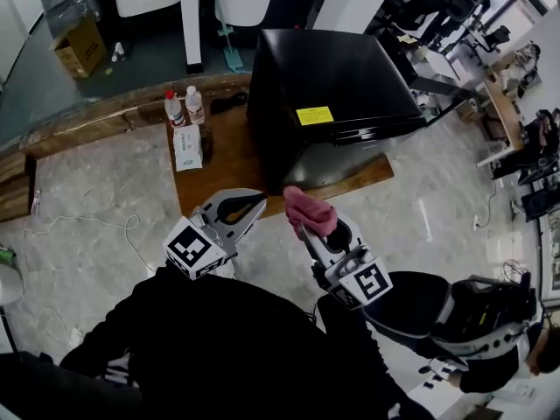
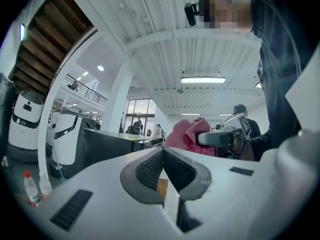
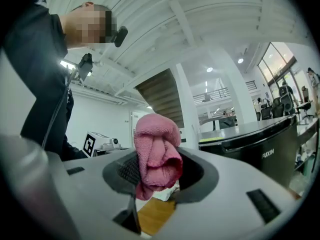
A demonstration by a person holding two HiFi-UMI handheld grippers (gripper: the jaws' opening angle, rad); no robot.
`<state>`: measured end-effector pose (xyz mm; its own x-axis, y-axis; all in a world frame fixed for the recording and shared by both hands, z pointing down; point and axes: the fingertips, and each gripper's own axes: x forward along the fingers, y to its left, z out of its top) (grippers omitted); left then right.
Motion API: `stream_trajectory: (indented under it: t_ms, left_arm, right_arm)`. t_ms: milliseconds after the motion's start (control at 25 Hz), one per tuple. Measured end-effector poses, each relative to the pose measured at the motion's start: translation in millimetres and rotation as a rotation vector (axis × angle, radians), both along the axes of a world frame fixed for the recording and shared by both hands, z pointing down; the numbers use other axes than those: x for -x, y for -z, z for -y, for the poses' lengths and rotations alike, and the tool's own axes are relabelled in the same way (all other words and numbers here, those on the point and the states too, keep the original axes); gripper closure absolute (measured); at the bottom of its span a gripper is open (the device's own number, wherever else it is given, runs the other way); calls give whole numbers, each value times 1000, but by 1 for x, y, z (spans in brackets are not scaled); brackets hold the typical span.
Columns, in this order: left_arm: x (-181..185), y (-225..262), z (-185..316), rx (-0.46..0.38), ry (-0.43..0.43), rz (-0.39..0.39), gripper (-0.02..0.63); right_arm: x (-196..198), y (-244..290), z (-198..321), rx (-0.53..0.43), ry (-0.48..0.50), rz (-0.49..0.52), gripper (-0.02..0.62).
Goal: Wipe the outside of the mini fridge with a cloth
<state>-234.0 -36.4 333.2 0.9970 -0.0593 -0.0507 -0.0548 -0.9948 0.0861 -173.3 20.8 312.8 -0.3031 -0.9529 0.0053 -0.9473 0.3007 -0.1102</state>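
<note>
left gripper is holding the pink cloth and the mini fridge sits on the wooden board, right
Not quite: the right gripper holds the pink cloth, as the right gripper view shows; the left gripper is shut and empty. The mini fridge does sit on the wooden board.

A pink cloth [image 1: 308, 207] in right claw [image 1: 304, 222] near black mini fridge [image 1: 328, 86], left claw [image 1: 250, 206] alongside
</note>
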Motion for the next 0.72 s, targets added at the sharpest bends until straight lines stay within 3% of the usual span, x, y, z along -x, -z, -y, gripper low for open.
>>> stream_trajectory:
  t_ms: [160,360,720]
  left_arm:
    - [-12,17,41,-21,0,-22,598]
    - [-33,36,87,-39,62,-33,598]
    - [-103,82,145,-94,285,-32,598]
  right_arm:
    - [-14,25,43,-35,-4,-54,431]
    - [-38,63,90,-84,43,-171,428]
    - [-130,118,168,-130,187,-384,425]
